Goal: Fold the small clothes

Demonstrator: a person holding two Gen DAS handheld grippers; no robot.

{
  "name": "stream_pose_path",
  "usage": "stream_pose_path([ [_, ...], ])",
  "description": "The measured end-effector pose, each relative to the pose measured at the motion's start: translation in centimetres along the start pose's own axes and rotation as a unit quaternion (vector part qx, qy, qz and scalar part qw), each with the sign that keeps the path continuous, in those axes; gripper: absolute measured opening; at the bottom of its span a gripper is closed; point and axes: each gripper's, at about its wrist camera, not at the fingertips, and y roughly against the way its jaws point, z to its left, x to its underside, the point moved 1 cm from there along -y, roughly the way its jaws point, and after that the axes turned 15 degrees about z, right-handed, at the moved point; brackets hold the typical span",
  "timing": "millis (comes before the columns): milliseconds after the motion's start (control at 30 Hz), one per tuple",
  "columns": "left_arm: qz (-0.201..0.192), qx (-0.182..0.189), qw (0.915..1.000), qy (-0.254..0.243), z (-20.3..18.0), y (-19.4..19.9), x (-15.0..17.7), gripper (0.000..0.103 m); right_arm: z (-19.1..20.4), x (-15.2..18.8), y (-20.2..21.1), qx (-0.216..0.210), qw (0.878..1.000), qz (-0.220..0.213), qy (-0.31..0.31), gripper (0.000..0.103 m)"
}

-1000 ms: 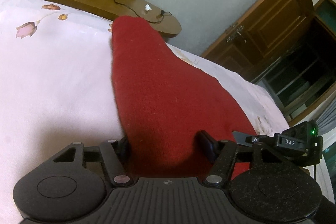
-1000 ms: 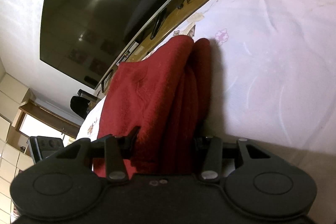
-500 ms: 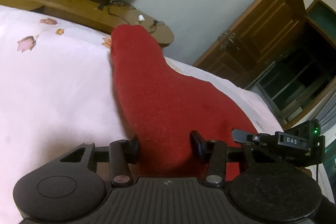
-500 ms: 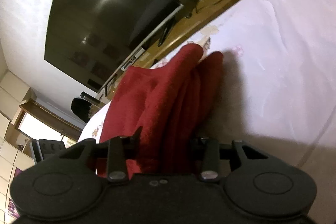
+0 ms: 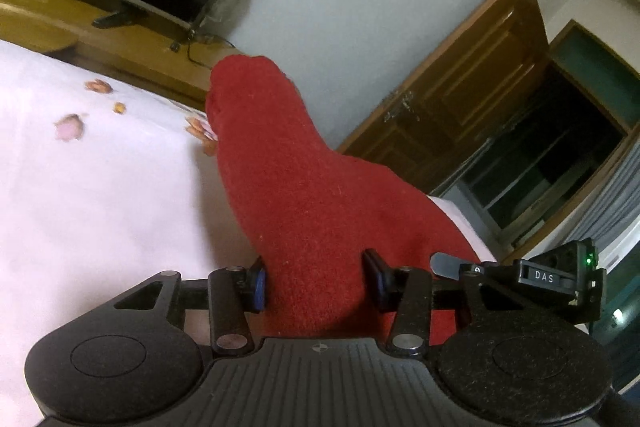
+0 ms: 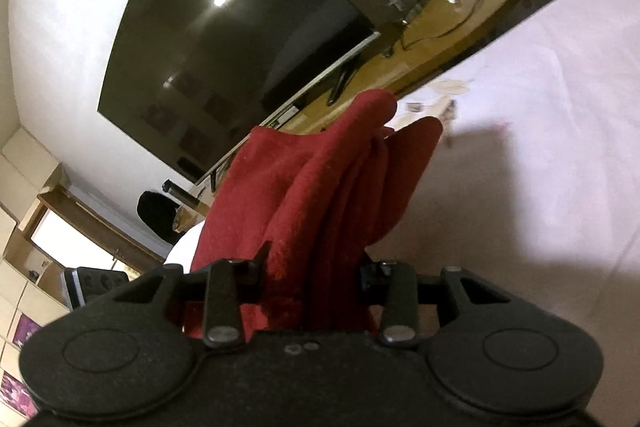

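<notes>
A red fleece garment (image 5: 304, 195) stretches away from me over the pale pink bed sheet (image 5: 100, 187). My left gripper (image 5: 316, 281) is shut on its near edge, with the cloth bunched between the blue-tipped pads. In the right wrist view the same garment (image 6: 320, 179) hangs in thick vertical folds, and my right gripper (image 6: 314, 267) is shut on that bundle. The near part of the garment is raised off the sheet (image 6: 540, 147). Its far end points toward the foot of the bed. The cloth hides both pairs of pads' inner faces.
Past the foot of the bed stands a low wooden cabinet (image 5: 132, 39) with cables on it and a large dark television (image 6: 224, 39) on top. A brown wooden door (image 5: 472, 95) and a dark doorway lie to the right. The other tool's black housing (image 5: 552, 275) sits close beside my left gripper.
Both grippers narrowed onto the red garment and rose, lifting it off the sheet. The bed has dropped lower in both views, and more wall and television show.
</notes>
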Motion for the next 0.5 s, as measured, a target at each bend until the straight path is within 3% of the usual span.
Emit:
stream_pose_path([
  [200, -0.018, -0.015, 0.9997, 0.004, 2.6, 6.6, 0.8, 0.047, 4.9, 0.4, -3.4, -0.011, 1.000, 0.008, 0.020, 0.037],
  [500, -0.035, -0.047, 0.9978, 0.032, 8.6, 16.3, 2.9, 0.047, 12.1, 1.1, -11.8, -0.043, 0.997, 0.042, 0.038, 0.037],
])
